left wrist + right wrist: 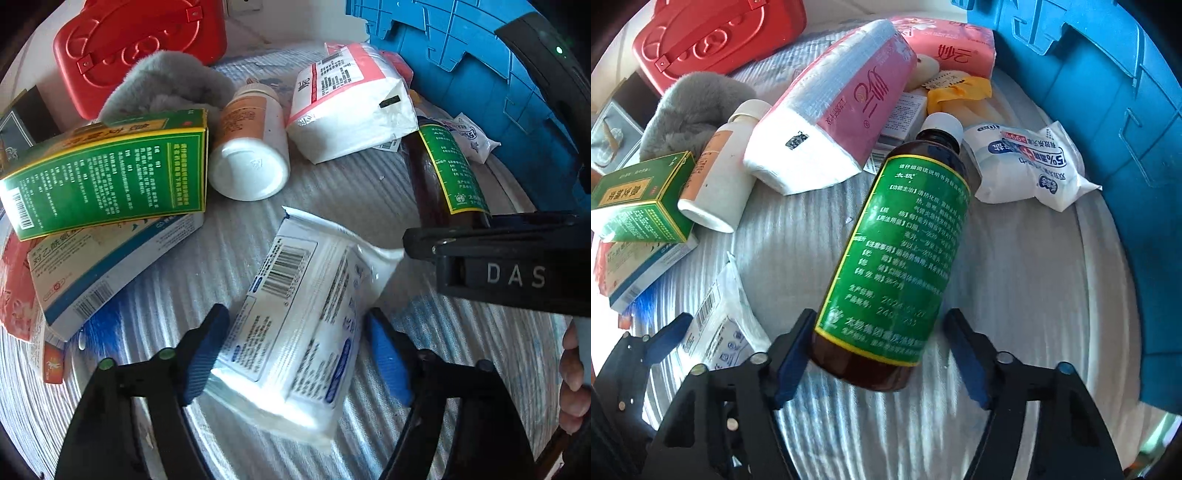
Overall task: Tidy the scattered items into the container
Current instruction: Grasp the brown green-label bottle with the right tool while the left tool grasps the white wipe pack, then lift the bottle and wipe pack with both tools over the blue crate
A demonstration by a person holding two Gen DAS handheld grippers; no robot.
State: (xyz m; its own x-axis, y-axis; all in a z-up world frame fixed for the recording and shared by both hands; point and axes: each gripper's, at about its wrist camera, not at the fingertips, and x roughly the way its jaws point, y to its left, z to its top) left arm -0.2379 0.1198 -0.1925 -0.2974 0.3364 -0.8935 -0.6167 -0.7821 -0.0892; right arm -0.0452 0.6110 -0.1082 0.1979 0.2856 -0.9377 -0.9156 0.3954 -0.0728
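Note:
My left gripper (297,354) is open around a white plastic packet with a barcode (299,325); the left pad touches it, the right pad stands just off its edge. My right gripper (879,354) is open around the base of a brown bottle with a green label (901,254) lying on the striped cloth; the left pad touches the bottle, the right pad is apart from it. The blue container (1108,110) stands at the right; it also shows in the left wrist view (480,74). The right gripper body (509,266) shows in the left wrist view over the bottle (443,173).
Scattered on the cloth: a green box (103,177), a white box under it (110,266), a white pill bottle (251,144), pink tissue packs (831,118), a wipes pouch (1030,166), a grey fluffy item (690,107). A red case (140,48) leans at the back.

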